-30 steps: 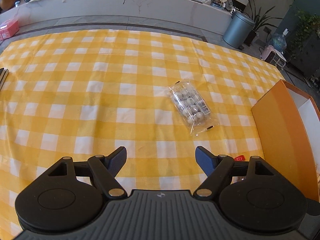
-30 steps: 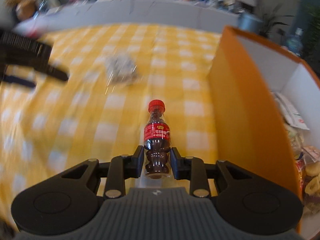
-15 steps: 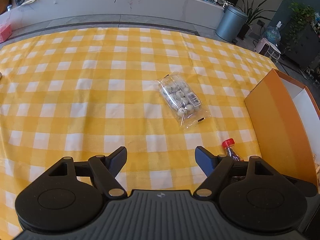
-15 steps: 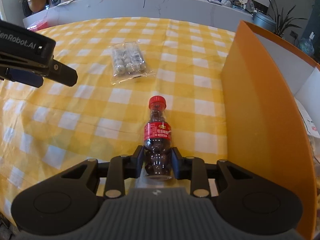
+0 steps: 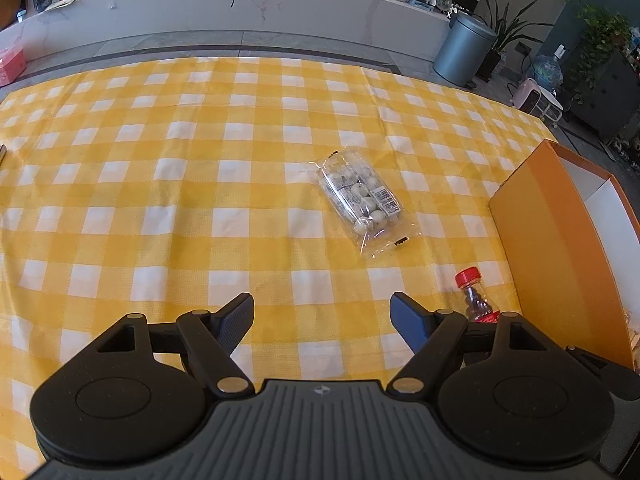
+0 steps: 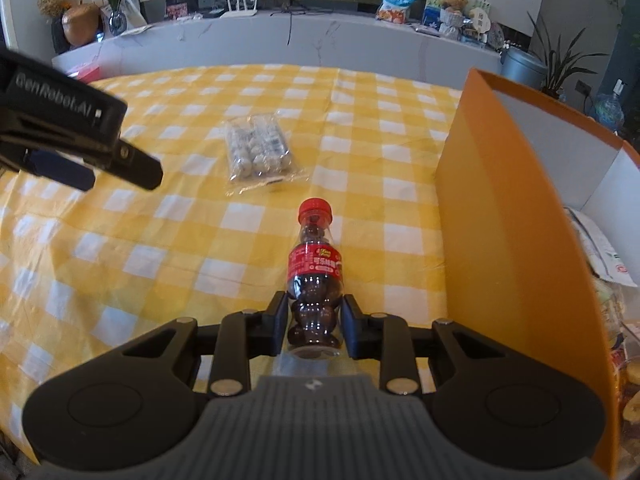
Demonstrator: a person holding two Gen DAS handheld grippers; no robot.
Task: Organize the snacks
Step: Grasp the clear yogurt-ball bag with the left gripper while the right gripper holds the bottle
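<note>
My right gripper (image 6: 314, 322) is shut on a small cola-shaped candy bottle (image 6: 315, 280) with a red cap, held above the yellow checked tablecloth, left of the orange box (image 6: 504, 208). The bottle's top also shows in the left wrist view (image 5: 472, 296). A clear bag of round white candies (image 5: 362, 202) lies on the cloth ahead of my left gripper (image 5: 322, 320), which is open and empty. The bag also shows in the right wrist view (image 6: 258, 150), and so does the left gripper (image 6: 88, 160).
The orange box (image 5: 552, 248) stands at the right and holds several snack packets (image 6: 600, 256). A grey counter (image 5: 240, 8) runs behind the table, with a grey bin (image 5: 464, 50) and plants at the far right.
The right gripper with the bottle has risen and steadied, bringing the bottle's cap into the left wrist view. The left gripper has shifted a little toward the candy bag.
</note>
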